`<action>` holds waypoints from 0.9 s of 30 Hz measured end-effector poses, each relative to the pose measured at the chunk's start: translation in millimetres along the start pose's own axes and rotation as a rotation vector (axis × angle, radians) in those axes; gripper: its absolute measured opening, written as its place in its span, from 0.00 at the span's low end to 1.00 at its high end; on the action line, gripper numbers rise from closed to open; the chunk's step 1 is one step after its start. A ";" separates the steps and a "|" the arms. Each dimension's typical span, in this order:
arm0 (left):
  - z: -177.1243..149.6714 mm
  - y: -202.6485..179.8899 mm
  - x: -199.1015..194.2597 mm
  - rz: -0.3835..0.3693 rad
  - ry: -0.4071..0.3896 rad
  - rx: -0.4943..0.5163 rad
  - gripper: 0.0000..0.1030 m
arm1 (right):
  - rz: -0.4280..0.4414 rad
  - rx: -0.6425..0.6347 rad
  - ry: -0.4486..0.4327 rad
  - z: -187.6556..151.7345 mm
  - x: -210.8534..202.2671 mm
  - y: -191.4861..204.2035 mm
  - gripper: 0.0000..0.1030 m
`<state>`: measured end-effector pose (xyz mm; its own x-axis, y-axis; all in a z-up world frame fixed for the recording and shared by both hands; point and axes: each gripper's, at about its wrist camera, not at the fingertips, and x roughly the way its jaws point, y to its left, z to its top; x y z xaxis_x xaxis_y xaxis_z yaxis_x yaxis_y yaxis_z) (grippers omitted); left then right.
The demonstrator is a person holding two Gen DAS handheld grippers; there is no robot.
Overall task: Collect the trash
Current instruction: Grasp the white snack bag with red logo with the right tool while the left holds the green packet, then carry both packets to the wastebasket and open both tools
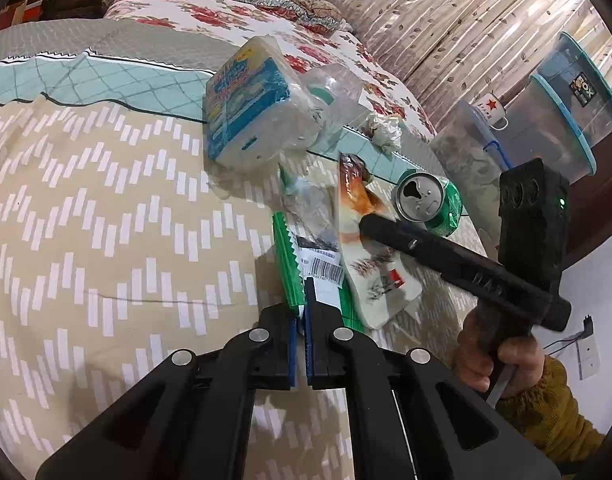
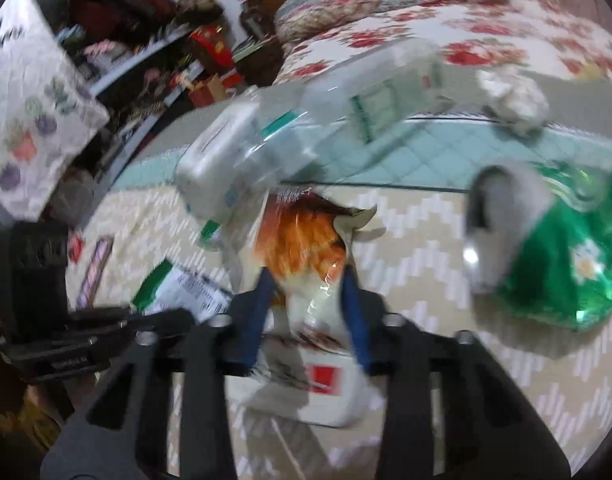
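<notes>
Trash lies on a bed with a beige zigzag cover (image 1: 85,220). My left gripper (image 1: 303,292) is shut on the near edge of a green and white wrapper (image 1: 306,264) with a barcode. Beside it lies a white and orange snack packet (image 1: 370,264); it also shows in the right wrist view (image 2: 306,280). My right gripper (image 2: 308,276) is open, its blue fingers (image 2: 261,300) on either side of that packet. A crushed green can (image 1: 430,204) lies to the right; it also shows in the right wrist view (image 2: 554,248). A crumpled tissue (image 1: 384,130) lies farther back.
A blue and white tissue pack (image 1: 249,104) and clear plastic packaging (image 1: 338,100) lie behind the wrappers. Clear storage boxes (image 1: 562,112) with a mug (image 1: 492,110) stand off the bed at right. Cluttered shelves (image 2: 145,60) are at left in the blurred right wrist view.
</notes>
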<state>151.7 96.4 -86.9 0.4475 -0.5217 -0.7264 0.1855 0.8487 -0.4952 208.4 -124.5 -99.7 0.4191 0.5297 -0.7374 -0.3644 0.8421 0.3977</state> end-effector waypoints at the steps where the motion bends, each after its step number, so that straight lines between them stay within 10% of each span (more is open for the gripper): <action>1: -0.1 0.5 -0.3 -0.002 0.000 -0.001 0.02 | -0.006 -0.005 0.000 -2.2 -0.7 1.1 0.28; 12: -13.2 -15.2 -13.6 -0.056 0.006 0.035 0.02 | 0.072 0.138 -0.142 -66.6 -87.3 -13.3 0.26; 27: 8.8 -176.4 21.8 -0.179 0.079 0.326 0.02 | -0.040 0.410 -0.412 -146.9 -203.3 -114.0 0.26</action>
<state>136.4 -63.9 -11.1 0.3164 -0.6582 -0.6832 0.5288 0.7202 -0.4490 42.5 -343.1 -75.3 0.7449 0.4235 -0.5154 -0.0241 0.7892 0.6137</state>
